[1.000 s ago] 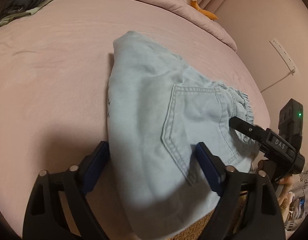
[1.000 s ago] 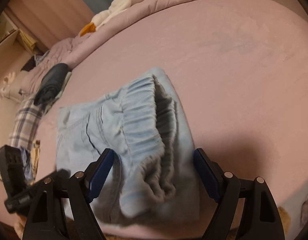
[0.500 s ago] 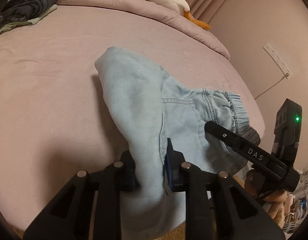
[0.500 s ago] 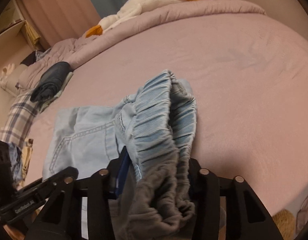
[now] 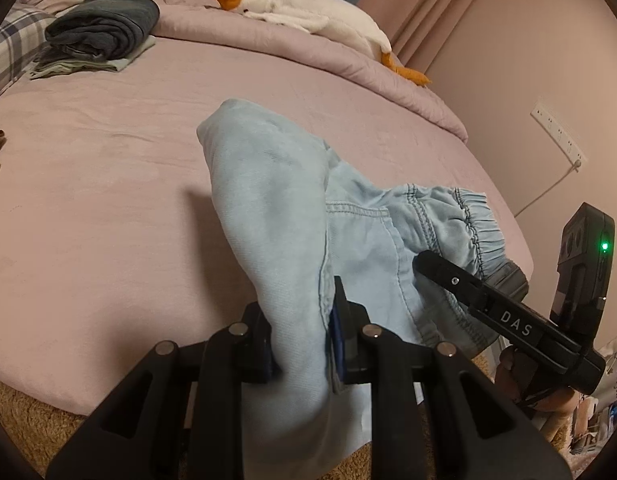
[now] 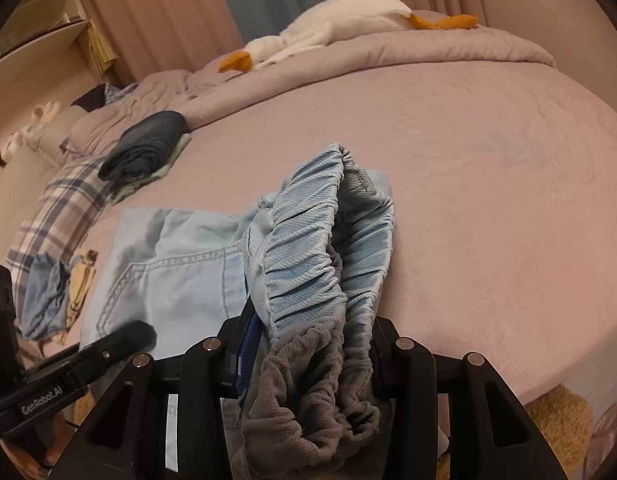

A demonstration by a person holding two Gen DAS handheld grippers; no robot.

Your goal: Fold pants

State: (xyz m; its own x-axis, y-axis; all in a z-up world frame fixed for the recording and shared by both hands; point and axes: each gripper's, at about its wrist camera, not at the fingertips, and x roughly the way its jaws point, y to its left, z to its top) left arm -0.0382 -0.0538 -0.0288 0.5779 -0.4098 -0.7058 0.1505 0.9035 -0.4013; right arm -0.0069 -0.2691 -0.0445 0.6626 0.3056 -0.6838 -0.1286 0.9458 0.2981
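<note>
Left wrist view: left gripper [image 5: 302,342] clamped on a fold of the light blue pants [image 5: 268,208], jaws just closed onto it. Pants sit at the near edge of the pink bed [image 5: 108,184], partly raised. Right gripper [image 6: 308,356] pinches the bunched elastic waistband [image 6: 320,248], jaws half-closed around it.

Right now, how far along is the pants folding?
Partly done: the light blue pants already lie doubled into a short bundle on the pink bed. In hand: the left gripper pinches the folded end, the right gripper the elastic waistband. Left: carry the near edge over and flatten it.
</note>
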